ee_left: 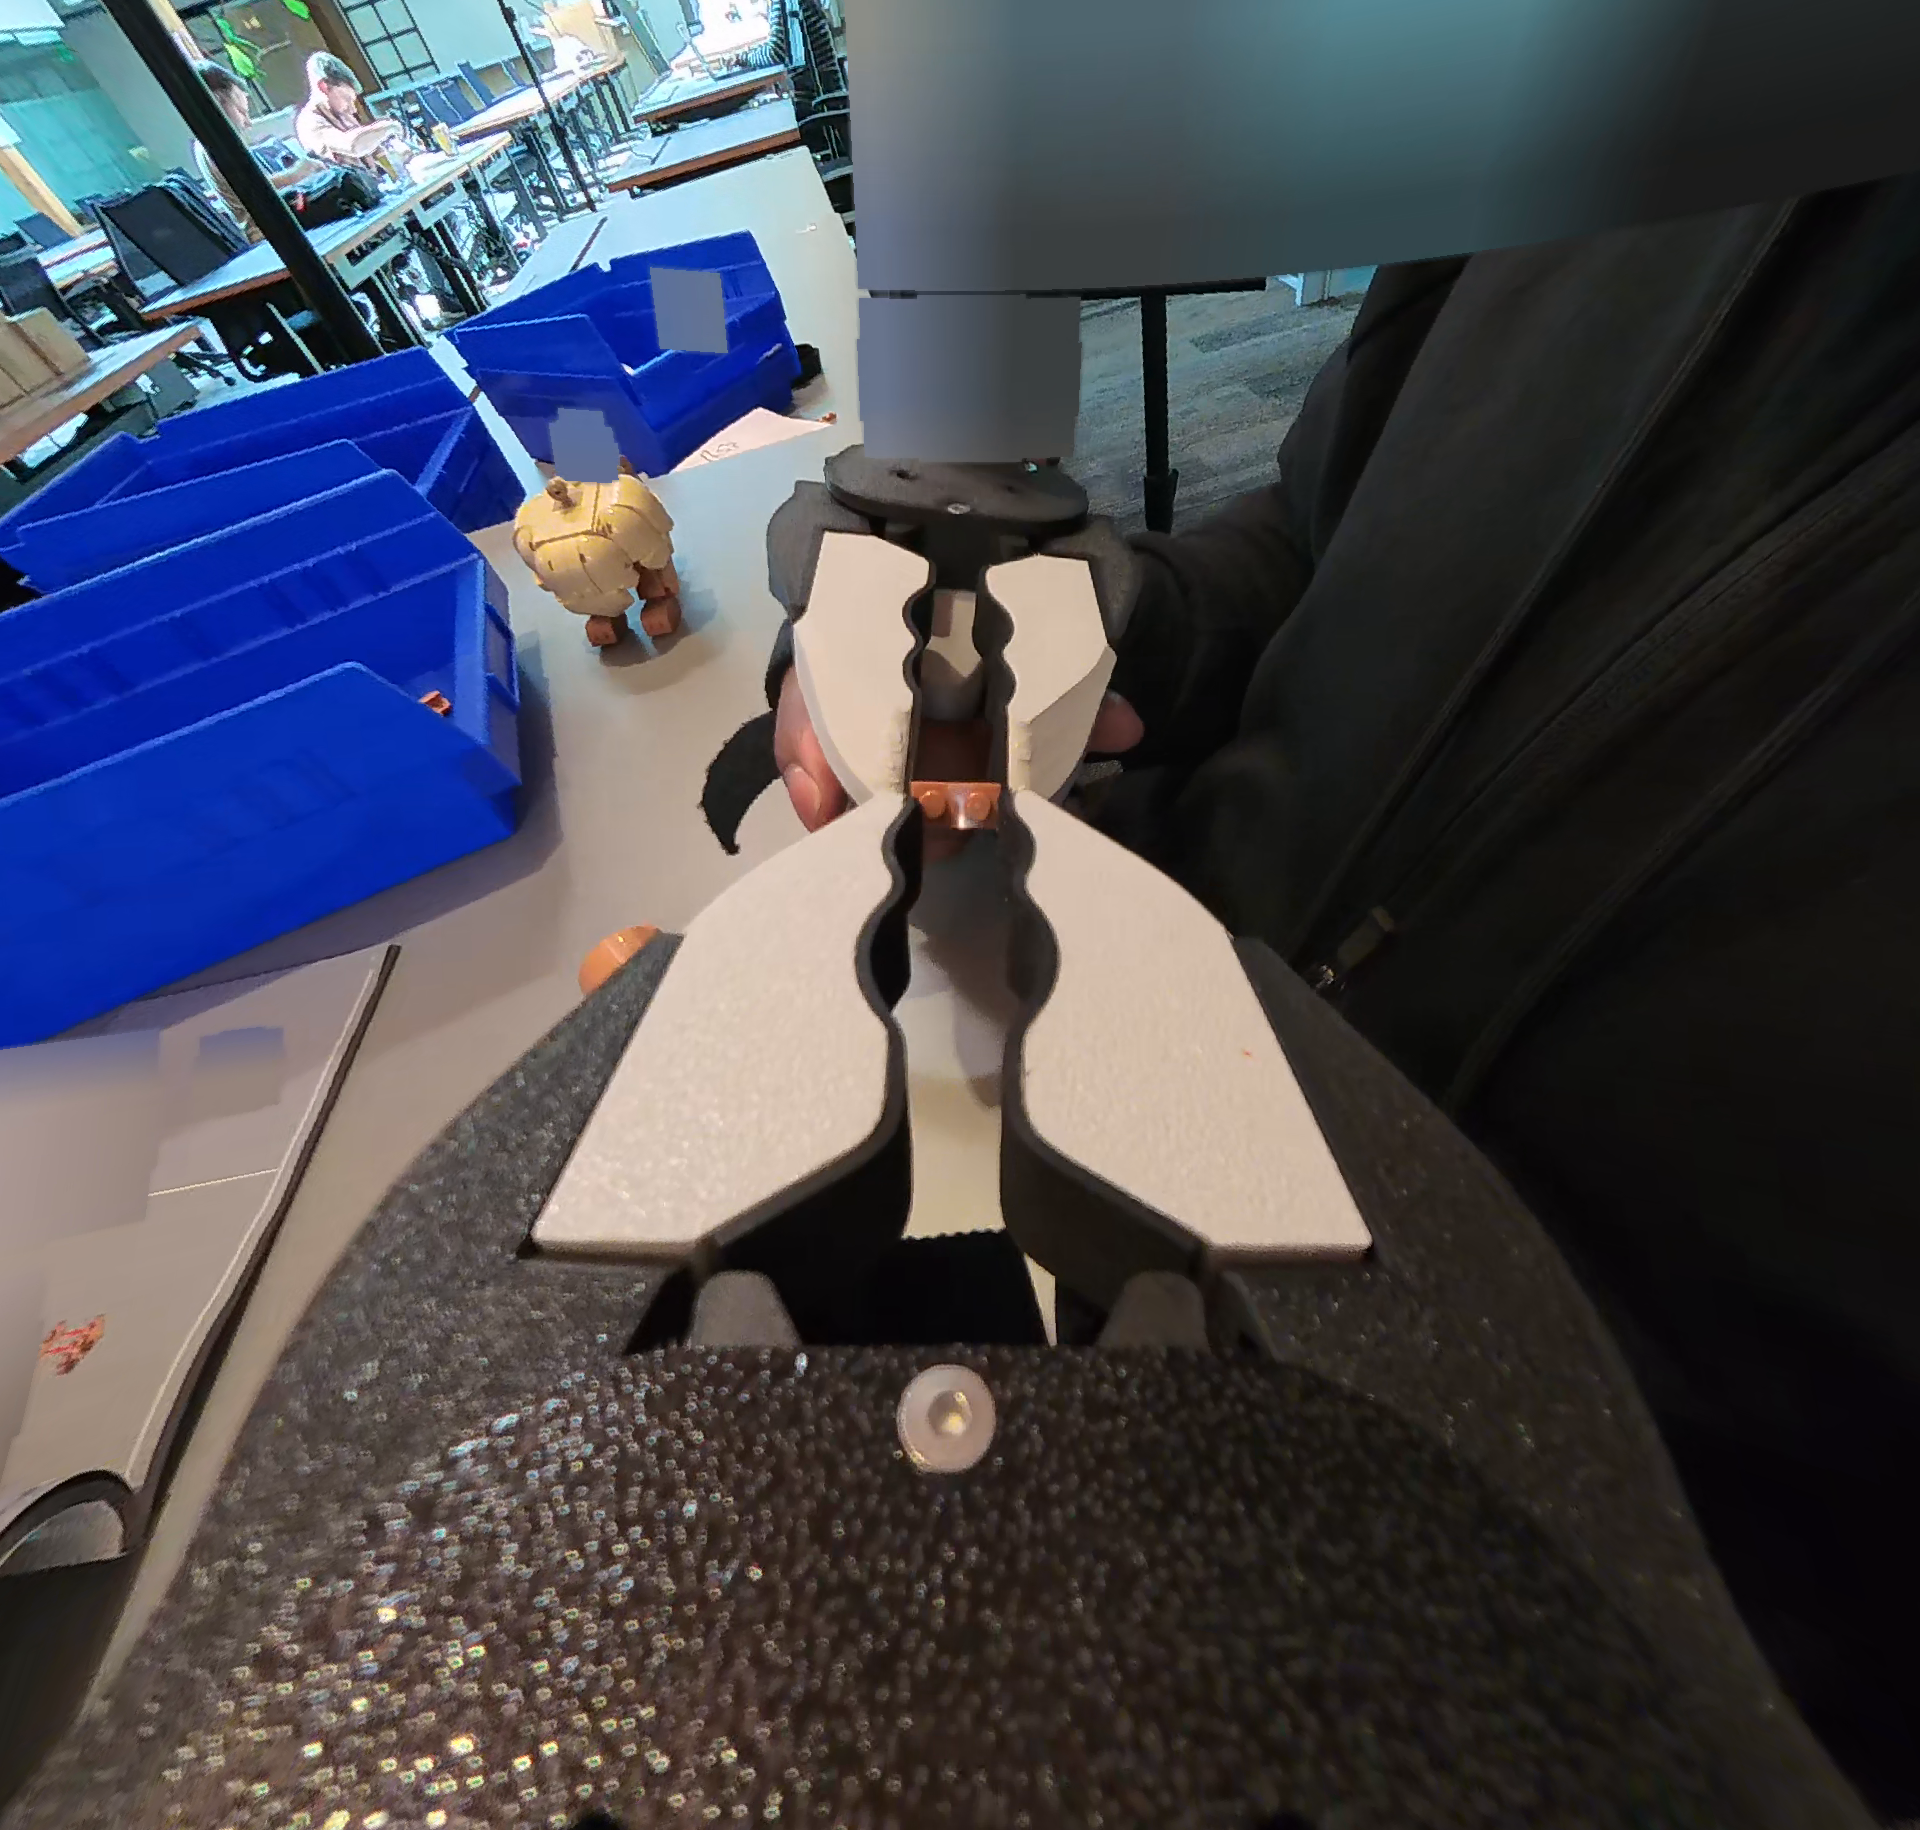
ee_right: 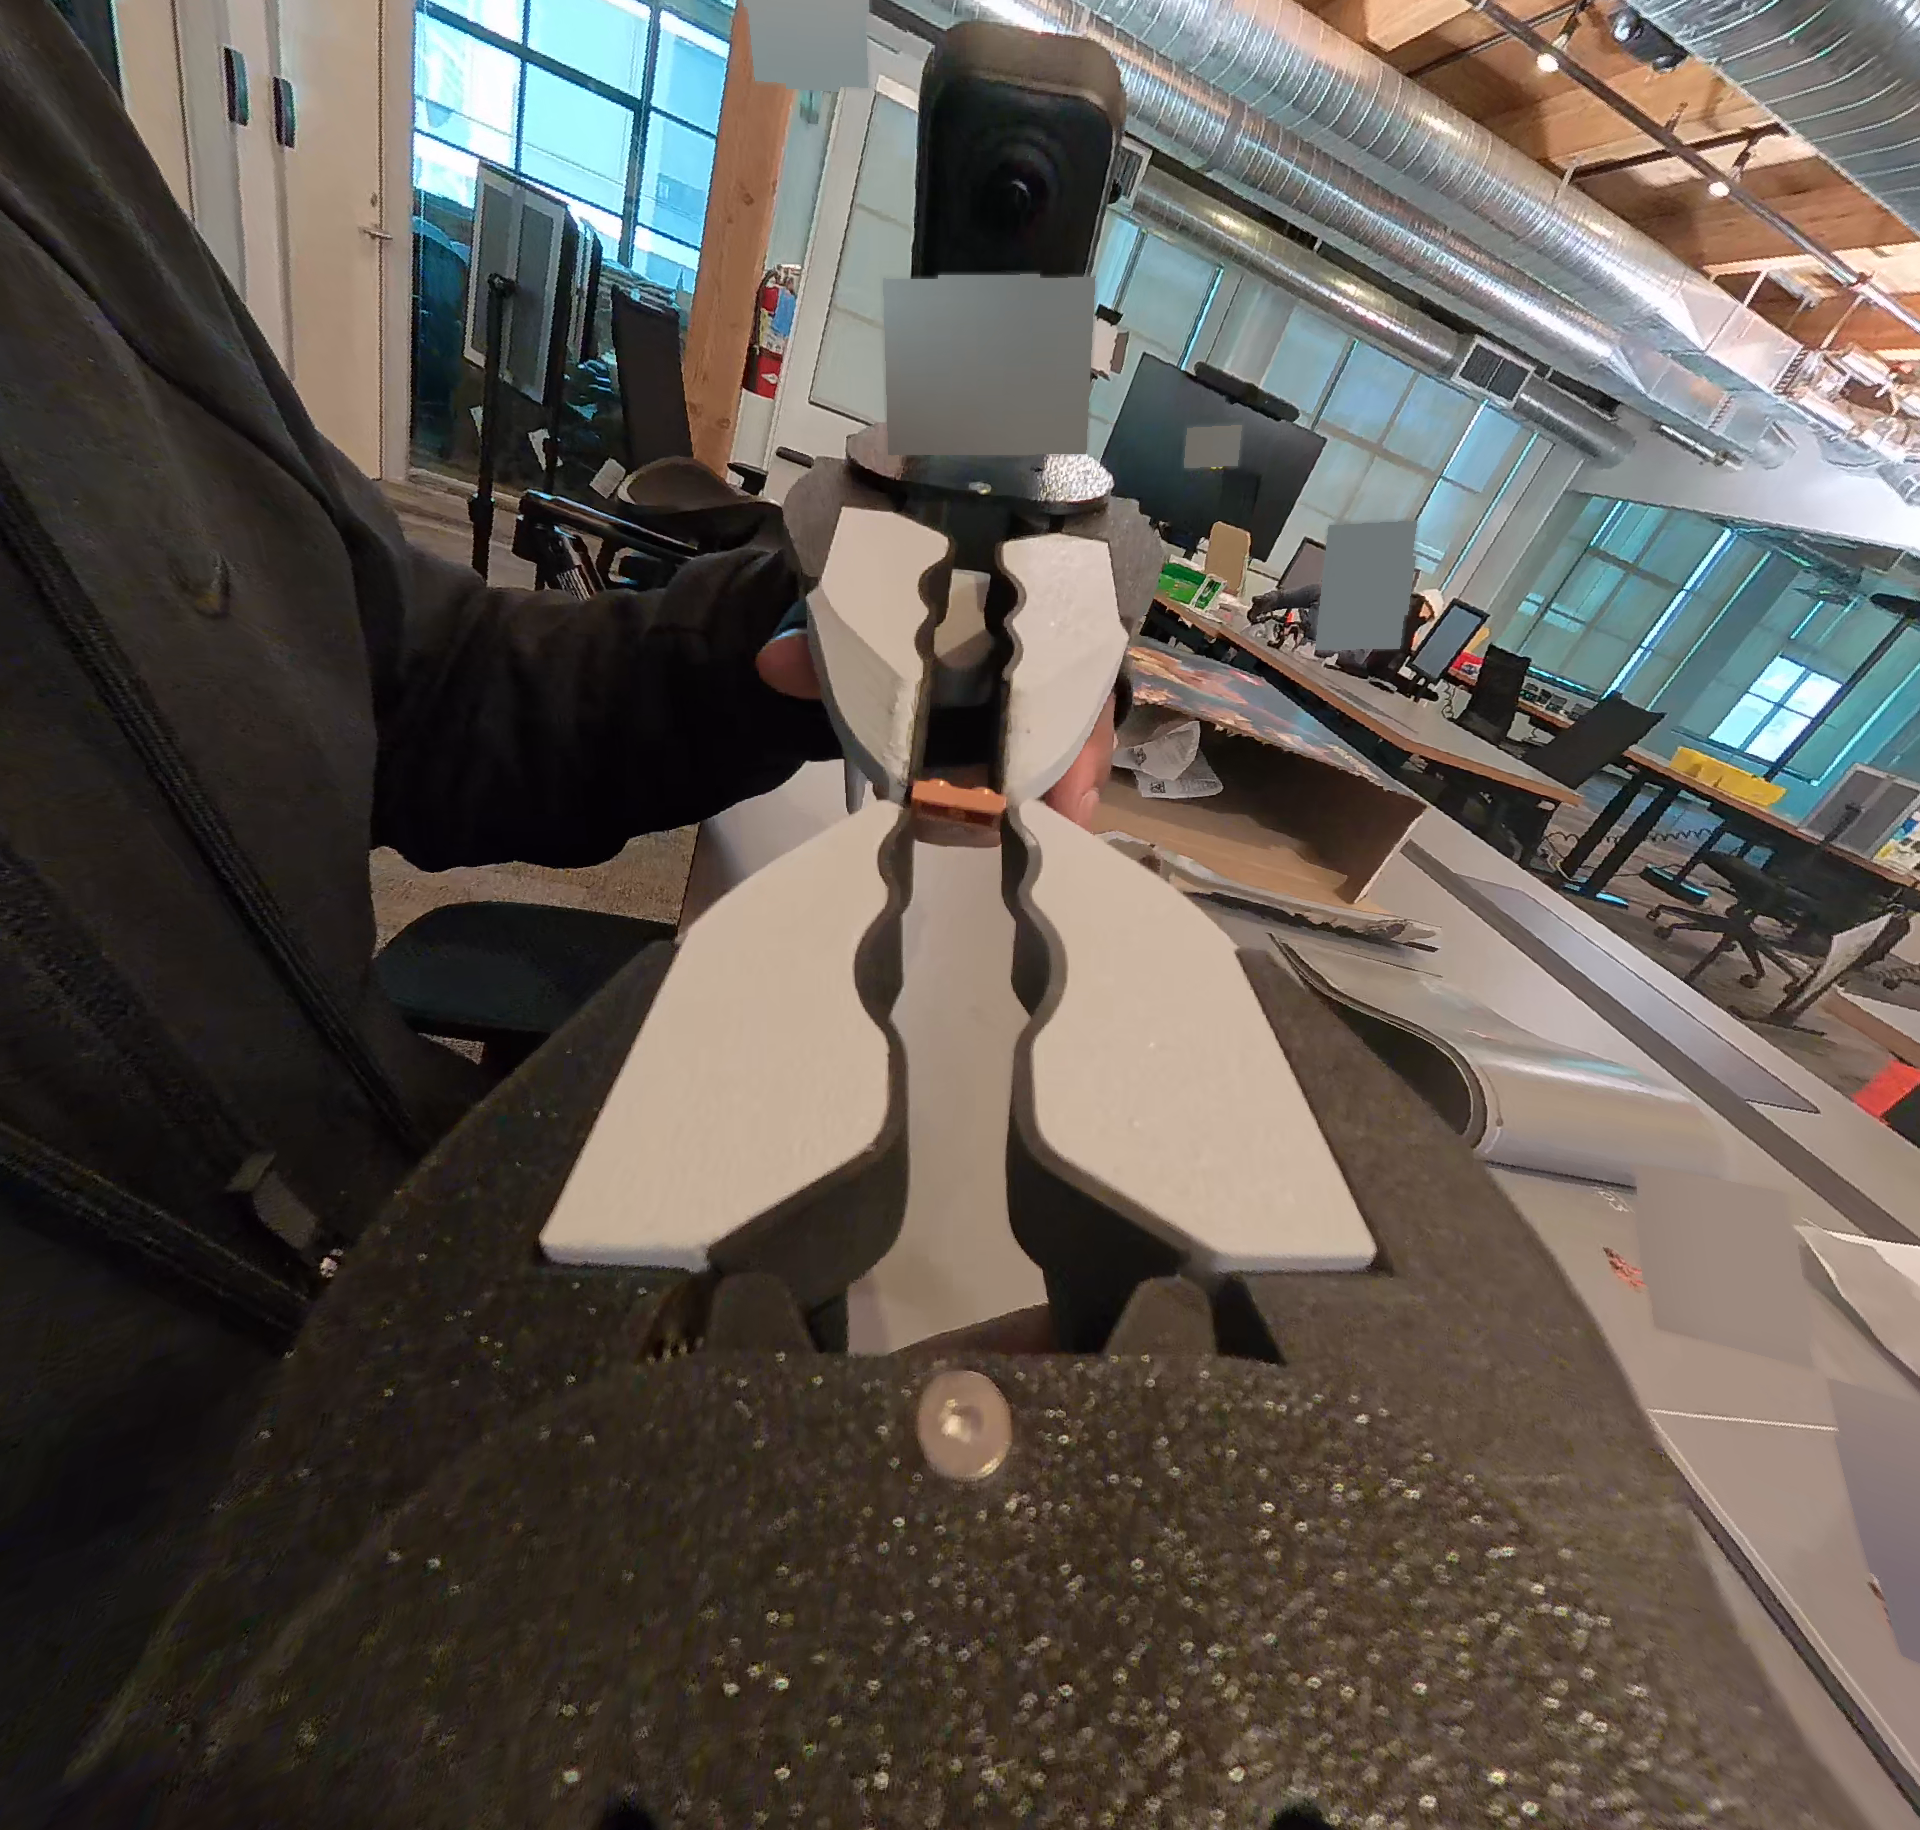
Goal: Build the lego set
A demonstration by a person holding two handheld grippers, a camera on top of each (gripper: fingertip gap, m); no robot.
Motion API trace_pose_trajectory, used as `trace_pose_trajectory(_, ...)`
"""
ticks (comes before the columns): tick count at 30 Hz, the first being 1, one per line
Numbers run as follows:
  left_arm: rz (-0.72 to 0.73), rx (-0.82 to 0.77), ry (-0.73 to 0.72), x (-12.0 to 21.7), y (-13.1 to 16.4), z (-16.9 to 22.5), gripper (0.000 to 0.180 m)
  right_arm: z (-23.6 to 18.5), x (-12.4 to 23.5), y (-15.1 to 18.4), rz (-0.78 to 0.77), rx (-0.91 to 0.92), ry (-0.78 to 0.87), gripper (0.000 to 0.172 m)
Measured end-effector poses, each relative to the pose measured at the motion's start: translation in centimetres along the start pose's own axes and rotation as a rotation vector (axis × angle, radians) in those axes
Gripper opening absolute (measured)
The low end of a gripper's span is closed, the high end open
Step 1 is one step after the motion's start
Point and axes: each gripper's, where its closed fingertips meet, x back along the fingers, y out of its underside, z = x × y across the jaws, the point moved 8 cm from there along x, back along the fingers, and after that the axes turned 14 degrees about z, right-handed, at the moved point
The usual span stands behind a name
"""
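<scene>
Your left tongs and right tongs meet tip to tip above the grey table, both clamped on one small studded orange-brown brick. Left of the brick: glossy blue plastic bins and a tan blocky figure.

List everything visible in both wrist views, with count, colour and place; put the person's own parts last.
Brick: one or more, orange-brown, studded, at the meeting tips of both grippers; which holds it, cannot tell.
Bins: several, blue, table left.
Toy figure: one, tan with brown feet, beside the bins.
Round piece: one, orange, by the left gripper.
Booklet: one, grey, lower left.
Cardboard box: one, brown, table right.
Left gripper: grey fingers.
Right gripper: grey fingers.
Hands: two, behind the grippers, dark sleeves.
</scene>
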Motion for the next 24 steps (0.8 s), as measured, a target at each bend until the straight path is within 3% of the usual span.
trace_pose_trajectory(15,0.089,0.078,-0.021,0.4,1.3,-0.7,0.011,0.5,-0.1,0.5,-0.041,-0.026,0.040,0.016)
trace_pose_trajectory(24,0.063,0.132,-0.026,0.6,1.4,-0.5,0.015,0.1,-0.4,0.6,-0.063,0.017,0.020,0.015)
